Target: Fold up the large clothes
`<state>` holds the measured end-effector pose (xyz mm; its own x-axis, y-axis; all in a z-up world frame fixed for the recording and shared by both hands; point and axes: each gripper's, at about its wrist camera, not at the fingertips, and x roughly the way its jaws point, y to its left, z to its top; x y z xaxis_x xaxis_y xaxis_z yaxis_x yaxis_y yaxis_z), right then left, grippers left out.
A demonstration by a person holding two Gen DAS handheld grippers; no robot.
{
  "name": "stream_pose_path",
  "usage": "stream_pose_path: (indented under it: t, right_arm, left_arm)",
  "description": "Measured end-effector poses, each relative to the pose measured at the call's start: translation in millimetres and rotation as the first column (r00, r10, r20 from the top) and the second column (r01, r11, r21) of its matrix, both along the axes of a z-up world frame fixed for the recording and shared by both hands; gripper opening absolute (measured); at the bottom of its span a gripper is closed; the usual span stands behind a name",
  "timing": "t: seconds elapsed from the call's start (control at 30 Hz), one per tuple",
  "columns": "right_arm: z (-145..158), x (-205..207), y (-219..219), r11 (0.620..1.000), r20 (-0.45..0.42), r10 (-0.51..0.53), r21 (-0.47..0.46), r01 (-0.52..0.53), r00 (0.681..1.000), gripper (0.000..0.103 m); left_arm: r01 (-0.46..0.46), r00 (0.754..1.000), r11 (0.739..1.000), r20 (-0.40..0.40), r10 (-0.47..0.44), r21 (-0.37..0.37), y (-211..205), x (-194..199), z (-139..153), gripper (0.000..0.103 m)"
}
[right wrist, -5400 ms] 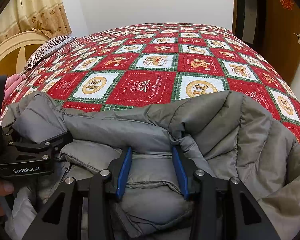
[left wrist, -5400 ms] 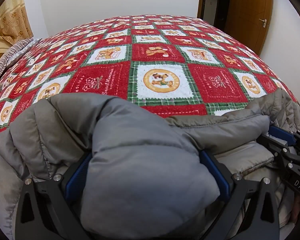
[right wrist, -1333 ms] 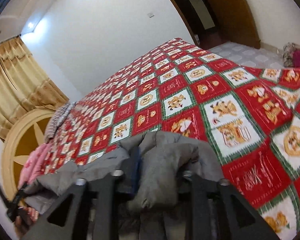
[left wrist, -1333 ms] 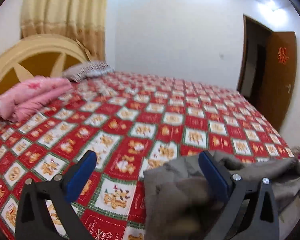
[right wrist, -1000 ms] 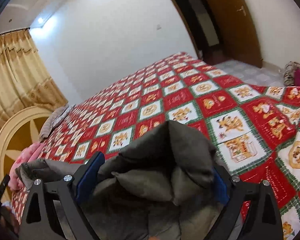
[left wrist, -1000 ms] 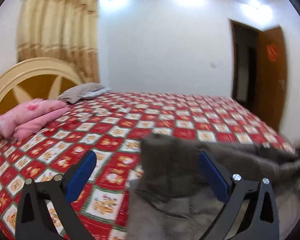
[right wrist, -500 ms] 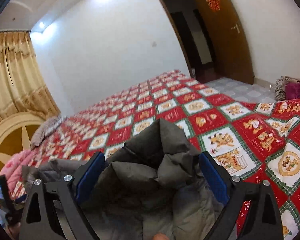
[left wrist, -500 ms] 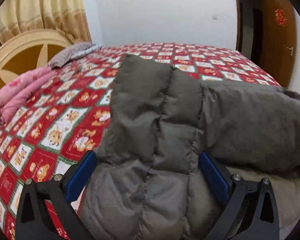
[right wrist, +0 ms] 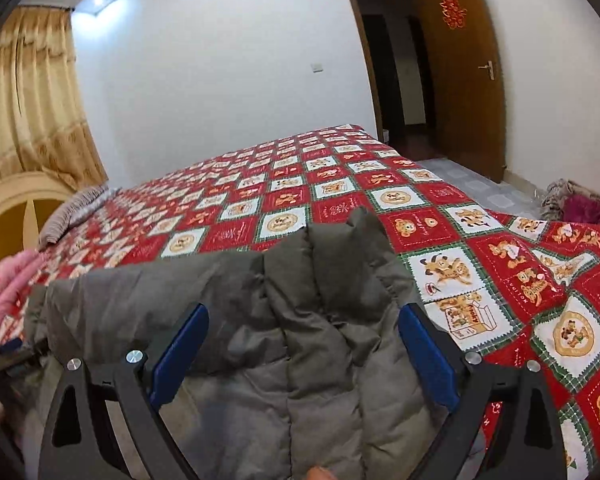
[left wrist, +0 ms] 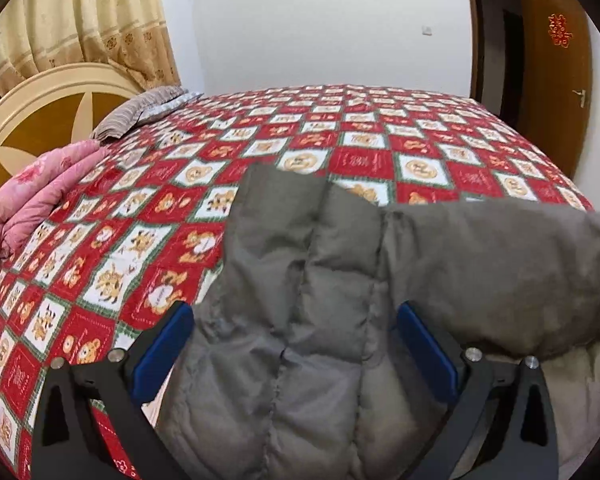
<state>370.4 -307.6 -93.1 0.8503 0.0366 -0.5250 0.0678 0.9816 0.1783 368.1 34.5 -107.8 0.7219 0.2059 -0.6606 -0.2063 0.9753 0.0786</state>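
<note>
Both tools stand wide open, fingers spread with the grey padded jacket bulging between them: the left tool and right tool grip nothing. Five seconds ago the right tool was clamped on the jacket; now its blue pads sit apart. The jacket, bunched then, now lies in a long folded roll across the near edge of the bed. Beyond the jacket, a pink quilt rests by the headboard, a striped pillow past it.
</note>
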Motion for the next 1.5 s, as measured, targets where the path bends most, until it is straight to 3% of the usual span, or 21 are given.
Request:
stream_pose_path:
  t: [0.13,0.23,0.37,0.67,1.0,1.5]
  right_arm:
    - [3.1,-2.4,12.6,0.999,-0.024,0.019,-0.038,-0.02,1.0,0.096]
    - [2.9,-4.0,37.0,0.991,-0.052,0.071,-0.114,-0.077,0.996,0.096]
    - [-21.5,5.9,58.9,0.977,-0.152,0.121,-0.159,-0.145,0.981,0.096]
    - [-48.9,19.8,56.9,0.982,-0.204,0.111,-0.125,-0.139,0.973,0.097]
    - [-59.8,30.4,55.2,0.984,-0.267,0.106,-0.112,-0.14,0.958,0.101]
    - [-70.0,40.3,61.3,0.976,-0.333,0.078,-0.169,-0.141,0.94,0.102]
  left_arm:
    - [0.015,1.0,1.0,0.015,-0.015,0.004,-4.9,4.6,6.2,0.103]
    - [0.006,1.0,0.999,0.004,-0.006,0.047,-8.6,12.4,-1.4,0.103]
    - [-0.013,1.0,0.999,-0.027,0.014,0.046,-4.3,20.3,-23.0,0.103]
    - [0.0,0.996,0.999,-0.091,-0.004,-0.04,1.2,30.6,-42.4,0.103]
    - [0.005,0.987,0.999,-0.159,-0.013,-0.05,-0.1,38.8,-52.7,0.103]
    - [0.005,0.985,0.999,-0.173,-0.014,-0.052,0.7,40.0,-56.3,0.103]
